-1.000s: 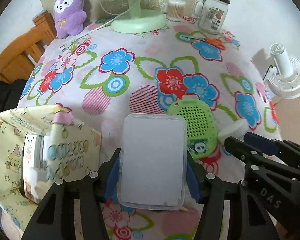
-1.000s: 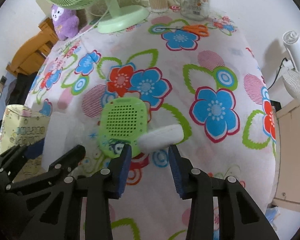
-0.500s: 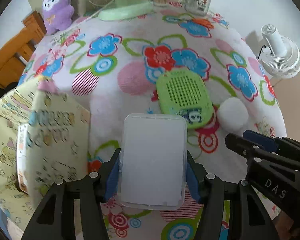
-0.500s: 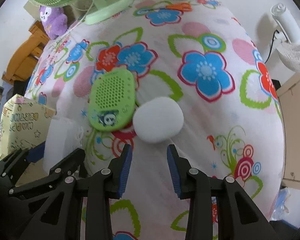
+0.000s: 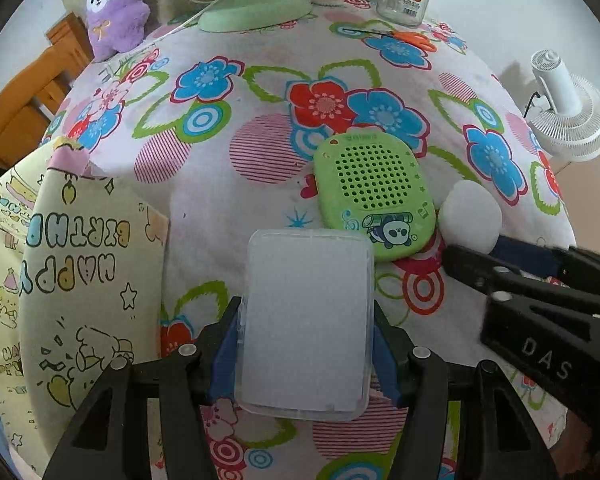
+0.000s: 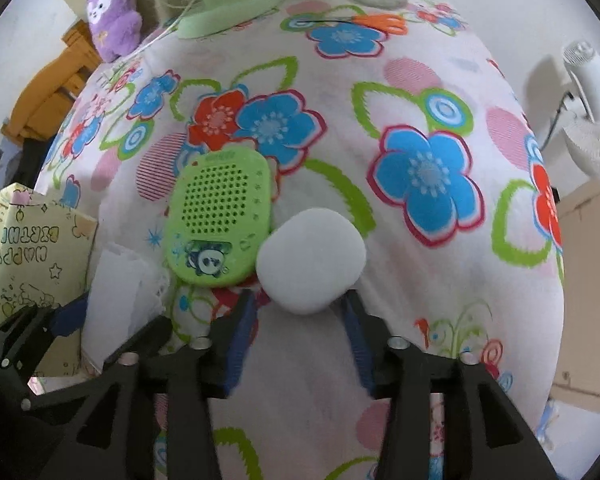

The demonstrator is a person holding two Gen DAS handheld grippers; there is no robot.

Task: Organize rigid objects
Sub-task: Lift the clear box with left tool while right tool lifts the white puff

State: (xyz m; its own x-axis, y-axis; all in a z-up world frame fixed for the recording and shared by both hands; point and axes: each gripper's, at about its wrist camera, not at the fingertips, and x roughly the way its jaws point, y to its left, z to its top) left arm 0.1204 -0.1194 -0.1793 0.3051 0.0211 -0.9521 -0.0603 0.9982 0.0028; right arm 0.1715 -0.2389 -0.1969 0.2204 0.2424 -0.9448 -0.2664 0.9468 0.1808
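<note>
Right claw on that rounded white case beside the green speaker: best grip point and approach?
Pinch the rounded white case across its left and right flanks, coming from its near edge. The right claw is open and already straddles it; the perforated green speaker touches its left side, so finger room there is tight.

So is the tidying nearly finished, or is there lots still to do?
Nothing looks put away yet. In hand: the left gripper is shut on the clear plastic box, beside the yellow gift bag. The right gripper has open jaws around the white case, not gripping. The green speaker lies on the tablecloth.
</note>
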